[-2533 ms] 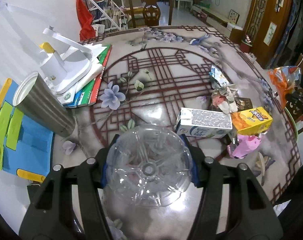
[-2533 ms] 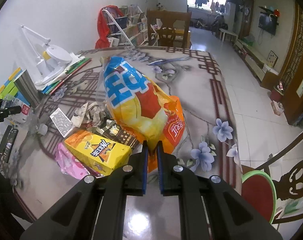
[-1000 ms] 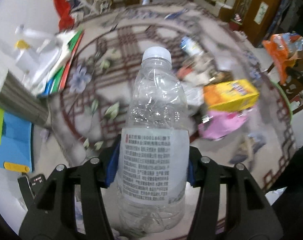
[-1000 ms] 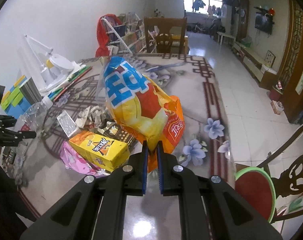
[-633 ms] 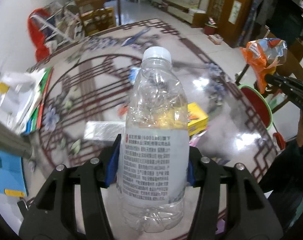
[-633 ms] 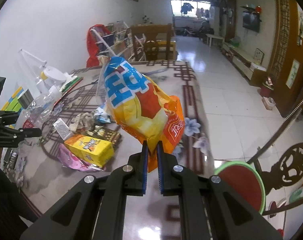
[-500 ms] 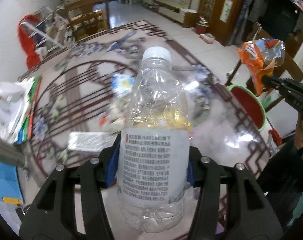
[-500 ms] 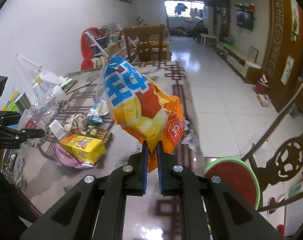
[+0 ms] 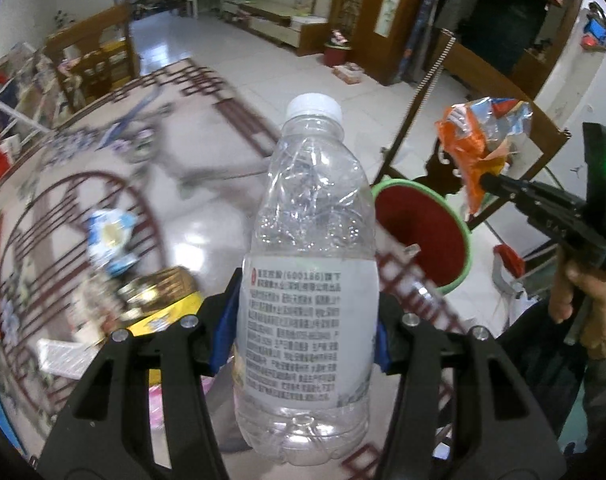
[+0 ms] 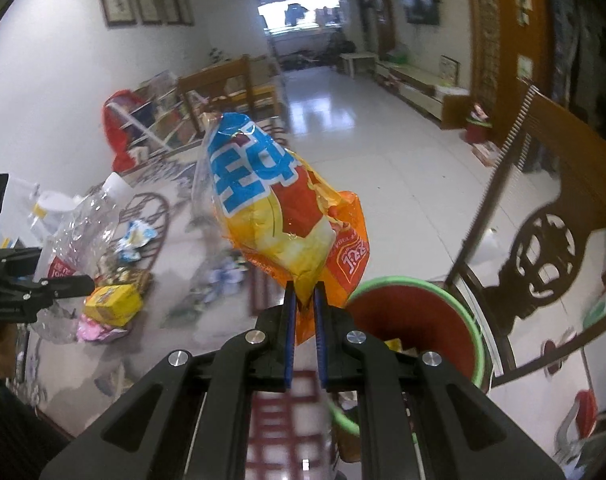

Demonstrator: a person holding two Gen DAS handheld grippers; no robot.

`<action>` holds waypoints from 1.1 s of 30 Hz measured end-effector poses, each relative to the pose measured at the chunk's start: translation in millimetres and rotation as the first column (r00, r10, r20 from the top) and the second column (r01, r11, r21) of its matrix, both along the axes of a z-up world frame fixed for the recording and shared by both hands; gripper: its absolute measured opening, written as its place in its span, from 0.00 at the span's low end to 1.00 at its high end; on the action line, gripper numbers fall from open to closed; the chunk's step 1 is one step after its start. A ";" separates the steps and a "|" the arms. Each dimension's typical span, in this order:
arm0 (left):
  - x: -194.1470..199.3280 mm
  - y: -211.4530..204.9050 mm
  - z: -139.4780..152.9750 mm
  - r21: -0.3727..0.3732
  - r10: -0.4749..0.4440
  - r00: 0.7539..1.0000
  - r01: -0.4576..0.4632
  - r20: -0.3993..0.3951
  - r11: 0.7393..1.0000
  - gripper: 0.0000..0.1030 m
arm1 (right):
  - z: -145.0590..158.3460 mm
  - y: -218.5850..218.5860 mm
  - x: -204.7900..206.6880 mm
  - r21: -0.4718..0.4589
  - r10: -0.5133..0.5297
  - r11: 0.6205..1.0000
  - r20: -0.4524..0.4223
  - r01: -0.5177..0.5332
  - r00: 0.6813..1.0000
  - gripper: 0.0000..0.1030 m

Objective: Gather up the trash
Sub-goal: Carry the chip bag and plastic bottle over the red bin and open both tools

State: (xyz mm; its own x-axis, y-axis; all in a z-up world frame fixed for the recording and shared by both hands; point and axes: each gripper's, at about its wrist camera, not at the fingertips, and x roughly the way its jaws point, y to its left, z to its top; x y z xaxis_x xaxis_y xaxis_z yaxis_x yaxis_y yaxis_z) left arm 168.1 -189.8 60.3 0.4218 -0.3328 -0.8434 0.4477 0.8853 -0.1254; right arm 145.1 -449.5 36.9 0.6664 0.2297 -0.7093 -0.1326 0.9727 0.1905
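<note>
My left gripper [image 9: 305,328] is shut on an empty clear plastic bottle [image 9: 309,264] with a white cap and a white label, held upright above the table's right edge. My right gripper [image 10: 303,308] is shut on the bottom corner of an orange, yellow and blue snack bag [image 10: 279,208]. The bag [image 9: 479,144] hangs just above and left of a red bin with a green rim [image 10: 419,320], which stands on the floor beside the table. In the left wrist view that bin [image 9: 427,228] lies just right of the bottle. The bottle [image 10: 83,224] appears at the left in the right wrist view.
More trash lies on the patterned table [image 9: 103,184]: a yellow box [image 10: 113,304], a pink wrapper [image 10: 95,330], a blue-white wrapper [image 9: 111,240] and a white carton [image 9: 63,356]. A carved wooden chair [image 10: 543,240] stands behind the bin. A person's hand [image 9: 583,300] holds the right gripper.
Both grippers have swung right, away from the table's middle toward the red bin, each keeping its grip. The bin now sits much closer under the snack bag and beside the bottle.
</note>
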 end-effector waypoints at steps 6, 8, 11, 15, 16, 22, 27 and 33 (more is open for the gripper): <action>18.9 -55.1 -12.0 -0.061 -0.085 0.996 0.083 -0.035 0.995 0.50 | -14.2 -42.2 5.3 0.029 -0.083 0.996 -0.028 0.084 0.996 0.07; 24.6 -72.2 -18.4 -0.071 -0.104 0.993 0.101 -0.048 0.992 0.50 | -20.8 -54.5 4.3 0.051 -0.110 0.992 -0.040 0.112 0.993 0.07; 32.0 -97.3 -27.1 -0.090 -0.140 0.988 0.133 -0.066 0.987 0.50 | -29.7 -71.7 2.2 0.076 -0.146 0.986 -0.057 0.150 0.988 0.07; 37.7 -129.4 -37.1 -0.106 -0.178 0.981 0.169 -0.081 0.980 0.50 | -36.2 -91.0 -1.7 0.112 -0.194 0.973 -0.071 0.201 0.979 0.07; 39.1 -138.0 -39.5 -0.112 -0.185 0.979 0.174 -0.088 0.978 0.50 | -38.8 -94.5 -2.4 0.123 -0.202 0.970 -0.079 0.210 0.976 0.07; 49.7 -175.4 -53.6 -0.147 -0.205 0.971 0.187 -0.123 0.971 0.50 | -50.5 -107.8 -8.8 0.156 -0.243 0.952 -0.132 0.262 0.961 0.07; 55.3 -202.5 -72.6 -0.159 -0.218 0.961 0.191 -0.171 0.969 0.51 | -57.7 -116.4 -10.0 0.178 -0.257 0.942 -0.165 0.286 0.952 0.07; 59.0 -215.0 -83.8 -0.155 -0.201 0.962 0.174 -0.186 0.973 0.55 | -66.7 -116.7 -9.7 0.176 -0.248 0.942 -0.206 0.286 0.946 0.07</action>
State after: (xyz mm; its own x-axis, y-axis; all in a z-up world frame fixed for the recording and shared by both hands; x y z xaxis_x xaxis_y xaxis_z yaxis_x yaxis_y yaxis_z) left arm 227.1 -404.8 -23.5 0.1692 -0.5069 -0.8453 0.5578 0.7563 -0.3418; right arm 135.4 -566.3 -29.8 0.5893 0.2108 -0.7799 0.1810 0.9064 0.3818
